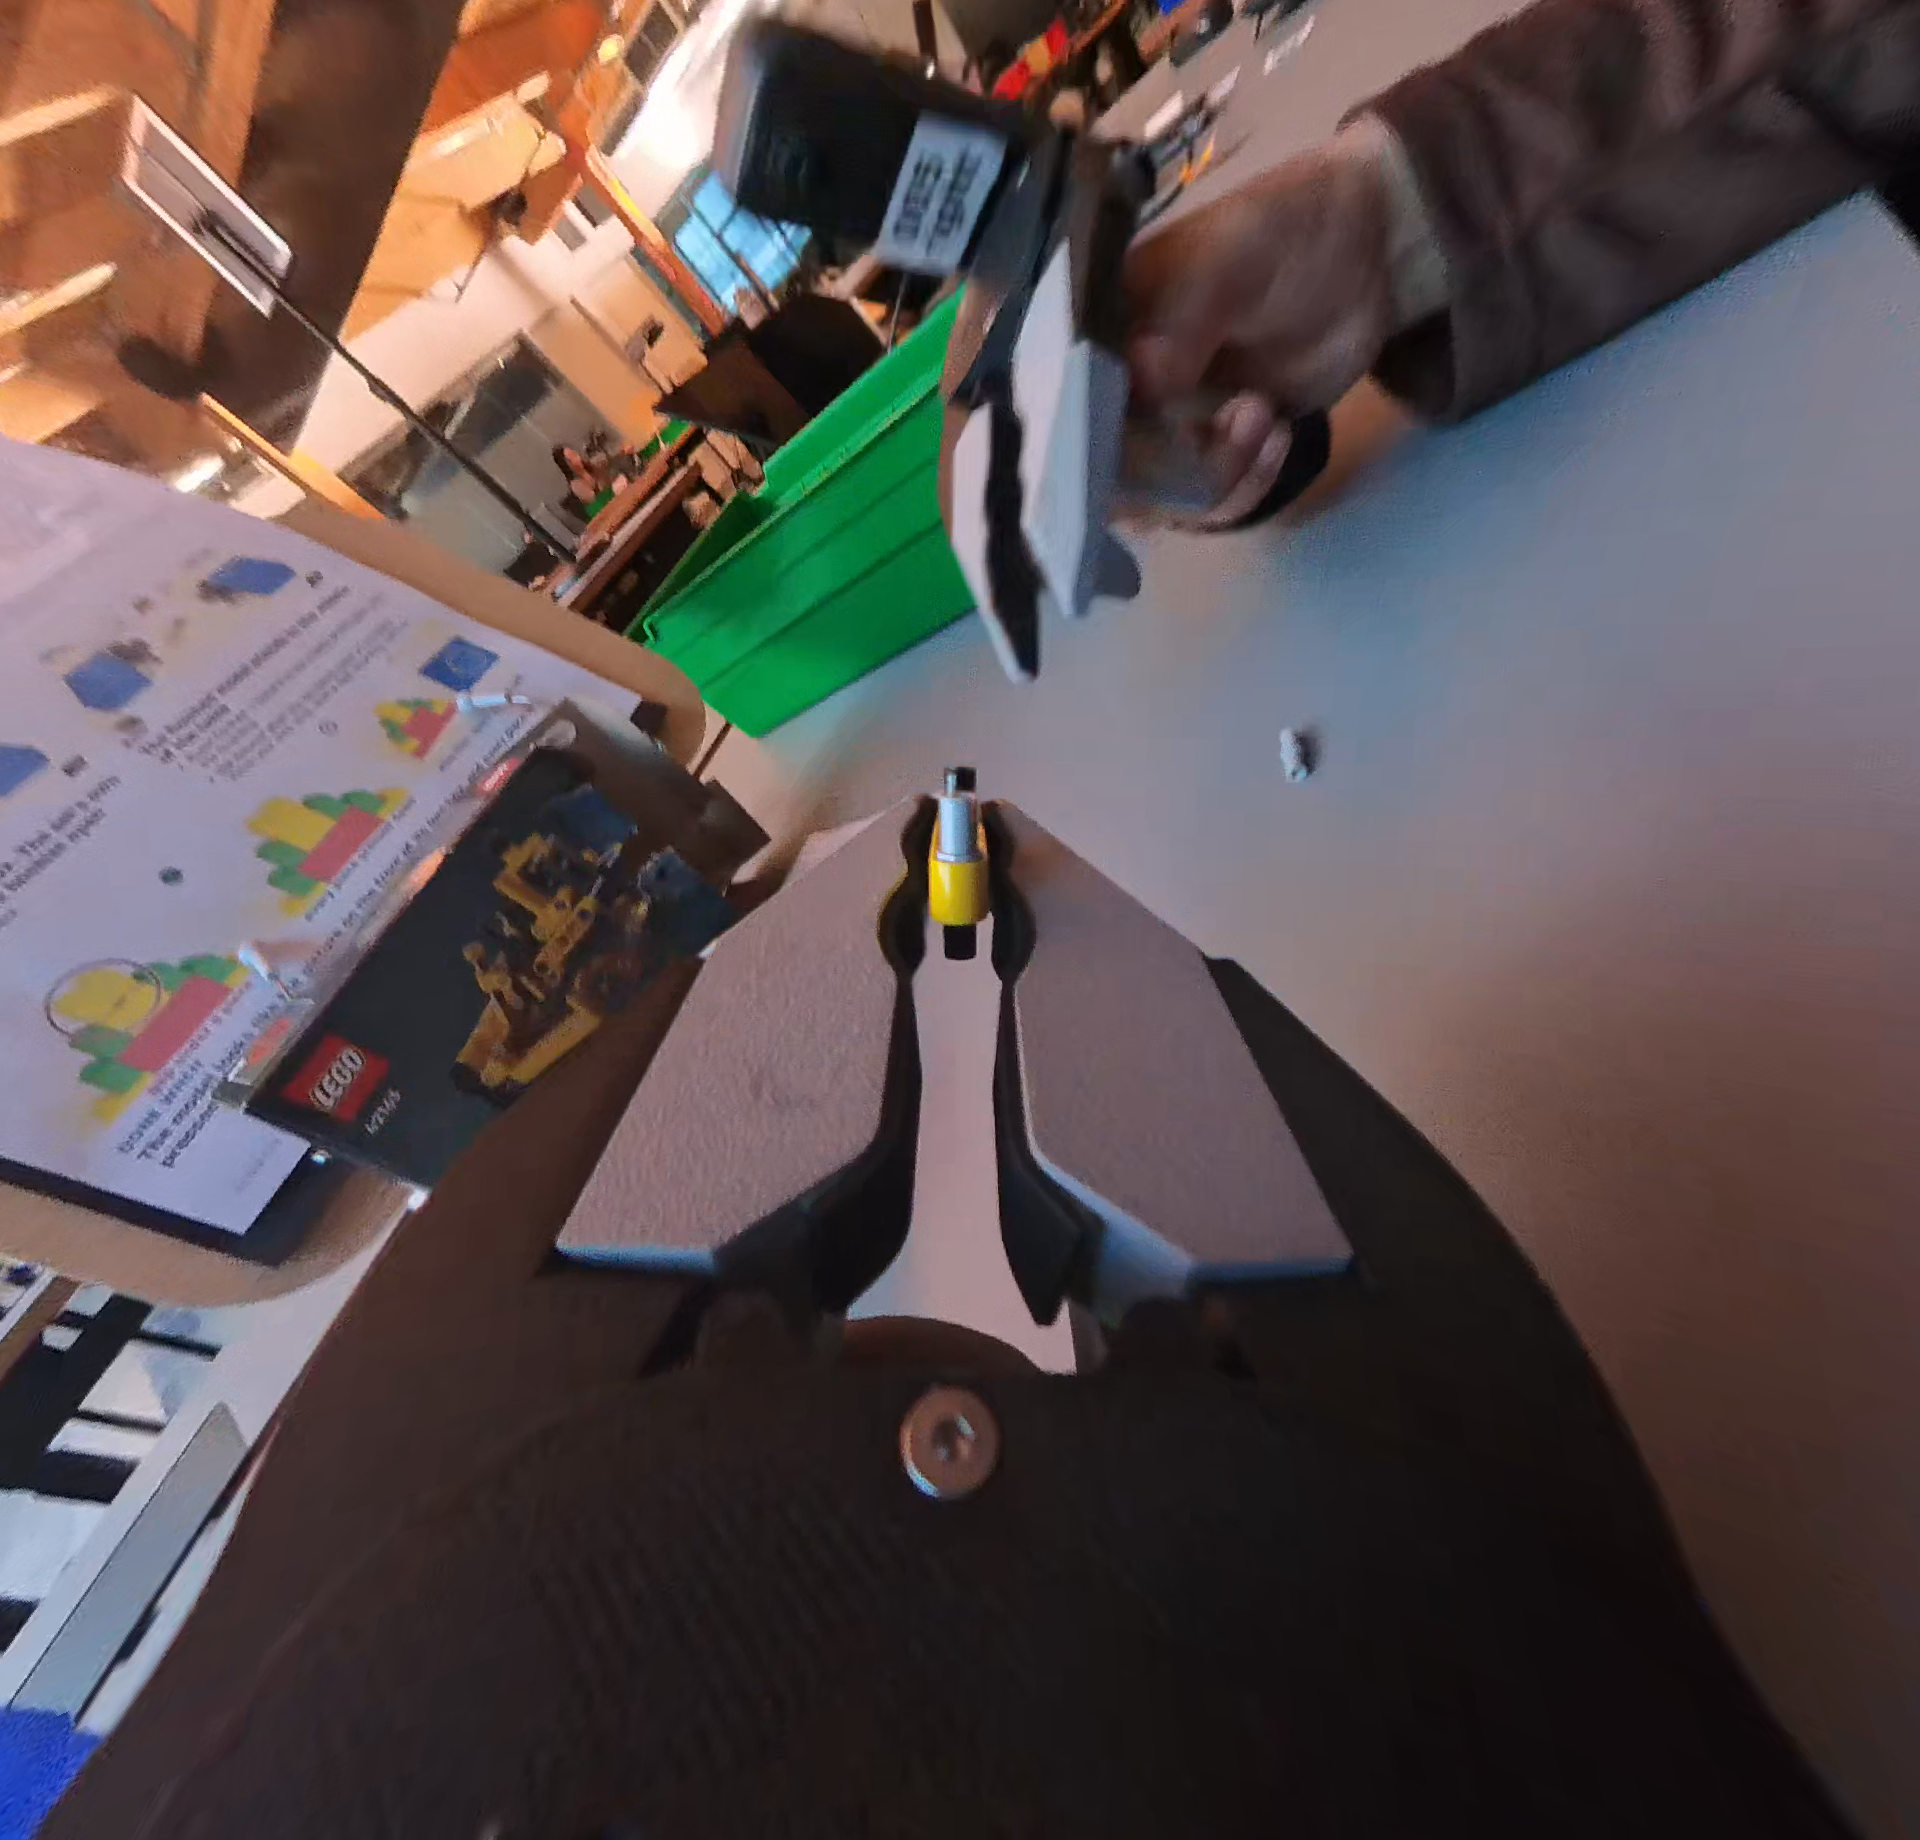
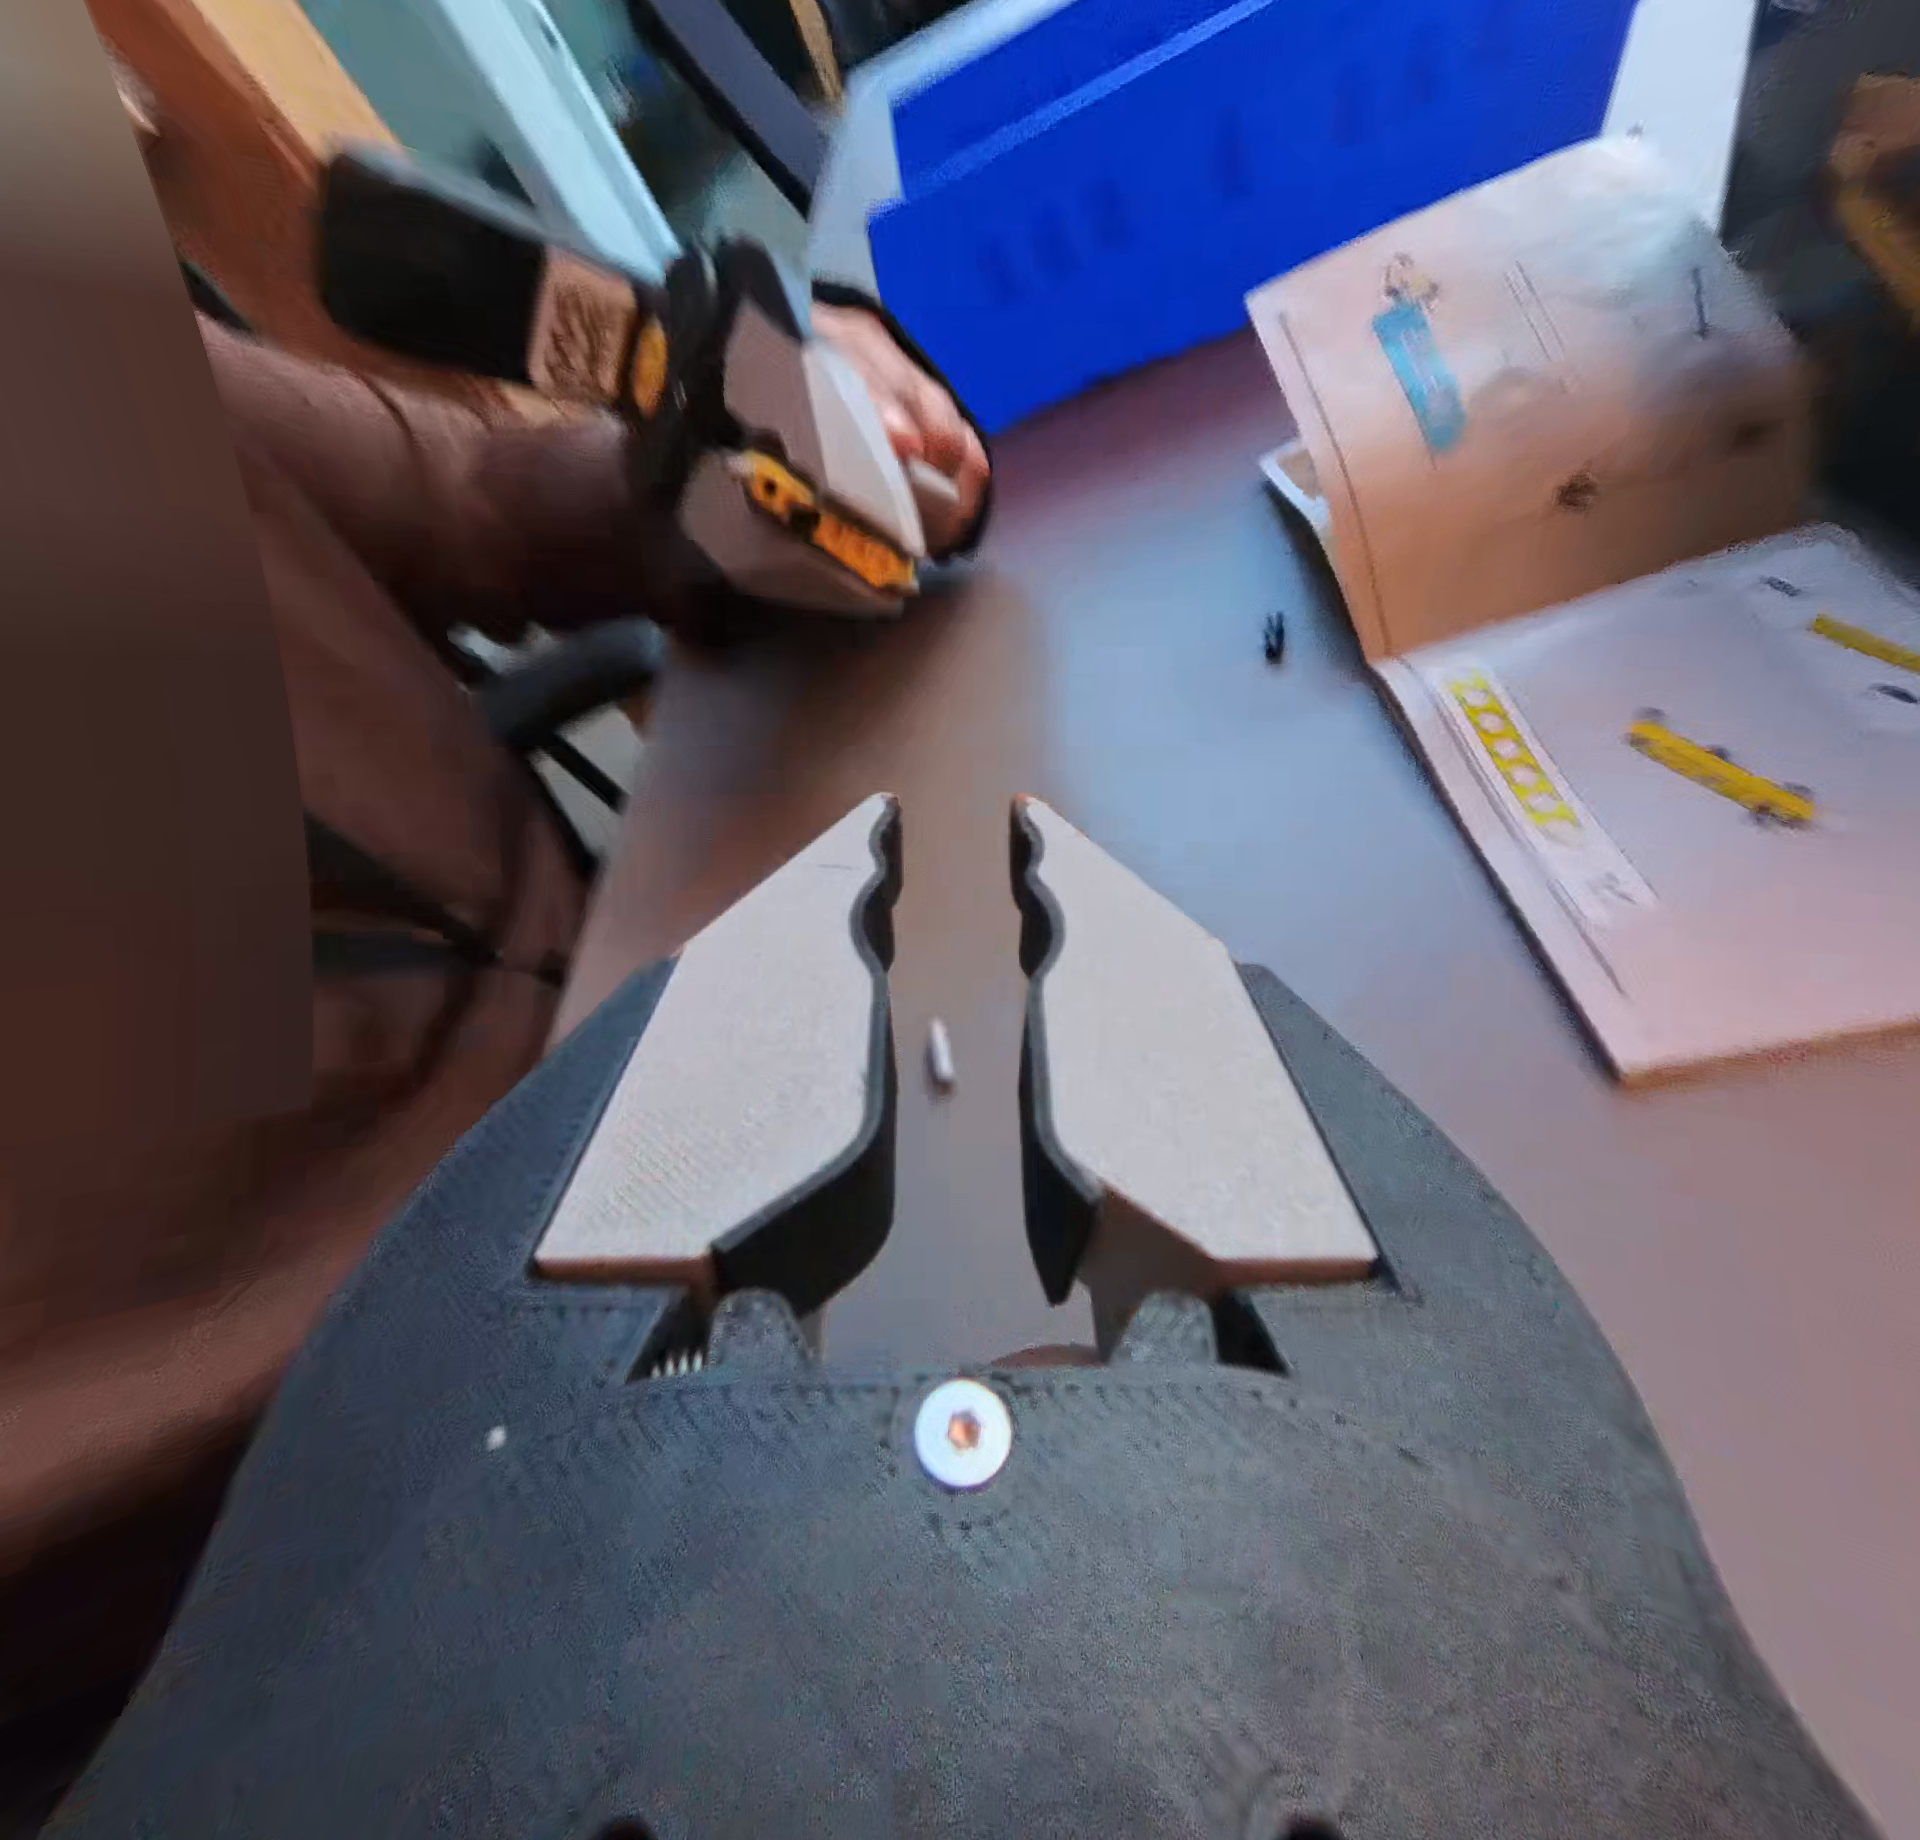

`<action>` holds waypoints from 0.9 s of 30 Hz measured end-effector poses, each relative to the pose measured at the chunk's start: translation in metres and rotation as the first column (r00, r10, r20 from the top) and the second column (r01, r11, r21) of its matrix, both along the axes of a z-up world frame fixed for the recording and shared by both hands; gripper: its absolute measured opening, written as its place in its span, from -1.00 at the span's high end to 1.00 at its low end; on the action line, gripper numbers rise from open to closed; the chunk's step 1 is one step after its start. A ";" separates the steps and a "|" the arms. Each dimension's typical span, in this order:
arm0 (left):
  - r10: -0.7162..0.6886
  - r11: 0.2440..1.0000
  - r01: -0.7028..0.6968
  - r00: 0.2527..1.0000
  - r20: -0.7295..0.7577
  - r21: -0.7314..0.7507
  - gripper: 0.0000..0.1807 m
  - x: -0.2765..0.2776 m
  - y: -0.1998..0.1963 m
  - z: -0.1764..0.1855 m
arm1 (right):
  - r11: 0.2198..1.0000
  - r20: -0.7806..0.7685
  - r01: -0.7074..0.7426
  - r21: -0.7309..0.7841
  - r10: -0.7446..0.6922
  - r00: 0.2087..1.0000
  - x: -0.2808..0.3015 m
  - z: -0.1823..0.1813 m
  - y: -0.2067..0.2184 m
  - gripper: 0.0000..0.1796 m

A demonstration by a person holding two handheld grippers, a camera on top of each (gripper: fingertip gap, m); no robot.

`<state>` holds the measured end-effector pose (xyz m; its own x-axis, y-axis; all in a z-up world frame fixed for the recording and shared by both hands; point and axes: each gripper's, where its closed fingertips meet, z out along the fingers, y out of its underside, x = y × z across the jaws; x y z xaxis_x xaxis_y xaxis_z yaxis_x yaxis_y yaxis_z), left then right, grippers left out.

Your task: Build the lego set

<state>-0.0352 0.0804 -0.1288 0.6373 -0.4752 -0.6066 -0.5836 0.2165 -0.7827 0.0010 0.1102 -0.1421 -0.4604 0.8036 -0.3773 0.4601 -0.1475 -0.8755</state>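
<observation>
The left gripper pinches a small yellow-and-grey lego piece at its fingertips, above the desk. The right gripper holds nothing, its jaws narrowly parted over a small grey pin lying on the desk beside the open instruction booklet.

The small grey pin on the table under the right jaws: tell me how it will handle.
The small grey pin looks round, so it may roll on the smooth table. It is tiny beside the open right gripper, probably light and easily flicked away.
</observation>
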 end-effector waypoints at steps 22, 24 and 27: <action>0.096 0.992 -0.117 0.945 -0.313 -0.051 0.94 -0.002 0.018 -0.048 | 0.933 0.220 -0.057 0.356 -0.024 0.975 0.013 -0.066 -0.021 1.00; 0.111 0.991 -0.132 0.922 -0.371 -0.033 0.94 -0.004 0.020 -0.052 | 0.950 0.226 -0.039 0.309 -0.033 0.973 0.001 -0.063 -0.024 1.00; 0.112 0.990 -0.138 0.905 -0.410 -0.035 0.94 -0.004 0.020 -0.059 | 0.958 0.229 0.008 0.287 -0.076 0.970 -0.016 -0.061 -0.024 1.00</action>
